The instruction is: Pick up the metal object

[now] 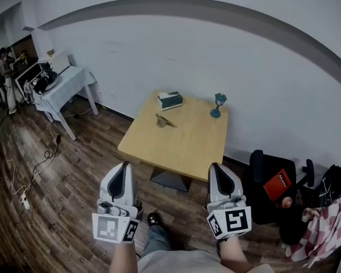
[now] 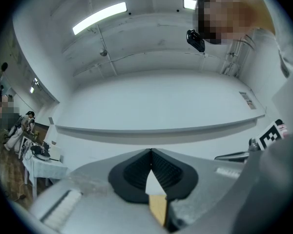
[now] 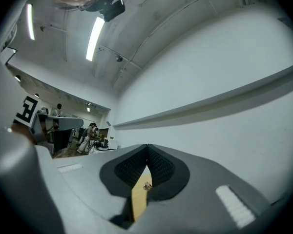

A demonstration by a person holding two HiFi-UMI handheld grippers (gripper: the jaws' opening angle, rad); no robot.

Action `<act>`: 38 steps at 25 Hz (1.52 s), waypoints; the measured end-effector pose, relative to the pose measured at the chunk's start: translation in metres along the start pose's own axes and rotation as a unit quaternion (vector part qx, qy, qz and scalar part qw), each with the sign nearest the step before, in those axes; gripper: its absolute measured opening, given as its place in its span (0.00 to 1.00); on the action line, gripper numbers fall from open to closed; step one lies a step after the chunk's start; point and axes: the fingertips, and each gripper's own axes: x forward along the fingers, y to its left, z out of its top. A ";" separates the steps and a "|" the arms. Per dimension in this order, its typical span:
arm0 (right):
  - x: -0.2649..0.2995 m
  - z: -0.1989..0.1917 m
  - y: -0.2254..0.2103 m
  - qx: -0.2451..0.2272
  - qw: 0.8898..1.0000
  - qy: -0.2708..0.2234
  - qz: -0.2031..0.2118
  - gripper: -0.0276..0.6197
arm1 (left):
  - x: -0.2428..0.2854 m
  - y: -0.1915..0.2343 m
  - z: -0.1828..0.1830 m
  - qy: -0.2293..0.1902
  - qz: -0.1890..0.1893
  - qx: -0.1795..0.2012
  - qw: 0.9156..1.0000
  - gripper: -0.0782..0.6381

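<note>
A white wall (image 1: 176,50) and plank floor (image 1: 62,198) frame a square wooden surface (image 1: 187,147). The metal object (image 1: 165,120) lies flat on it, left of centre, and touches nothing. A box (image 1: 170,100) sits just beside it at 12 o'clock and a teal lamp (image 1: 218,105) stands near at 2 o'clock. The near edge side is bare, so that looks like the easy way in.

The left gripper (image 1: 125,165) is at 7 o'clock from the object and the right gripper (image 1: 215,166) at 5 o'clock. Both are well short of the surface and point toward it. Each has its fingers pressed together at the tips with nothing pinched, probably because no grasp has begun. The right gripper view catches the object through the slit below its tips, so that gripper seems the one lined up on it. Its fingers would need to spread before they reach it.
</note>
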 end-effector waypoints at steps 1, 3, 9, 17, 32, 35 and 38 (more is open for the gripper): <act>0.008 -0.002 0.000 -0.001 1.000 0.000 -0.001 0.05 | 0.006 0.005 -0.003 0.000 -0.001 -0.001 1.000 0.11; 0.026 -0.004 0.001 -0.002 1.000 -0.001 -0.002 0.05 | 0.018 0.018 -0.008 0.001 -0.001 -0.002 1.000 0.11; 0.087 -0.006 0.002 -0.005 1.000 -0.007 -0.007 0.05 | 0.063 0.060 -0.017 -0.001 -0.007 -0.001 1.000 0.11; 0.163 -0.013 0.012 -0.012 1.000 -0.008 -0.012 0.05 | 0.117 0.116 -0.033 -0.002 -0.016 -0.009 1.000 0.11; 0.237 -0.031 0.019 -0.023 0.998 0.002 -0.057 0.05 | 0.181 0.174 -0.067 0.009 -0.064 -0.026 0.998 0.11; 0.245 -0.036 0.022 -0.026 0.998 0.008 -0.063 0.05 | 0.188 0.182 -0.076 0.016 -0.069 -0.032 0.997 0.11; 0.248 -0.043 0.022 -0.025 0.997 0.017 -0.070 0.05 | 0.193 0.185 -0.086 0.024 -0.074 -0.039 0.996 0.11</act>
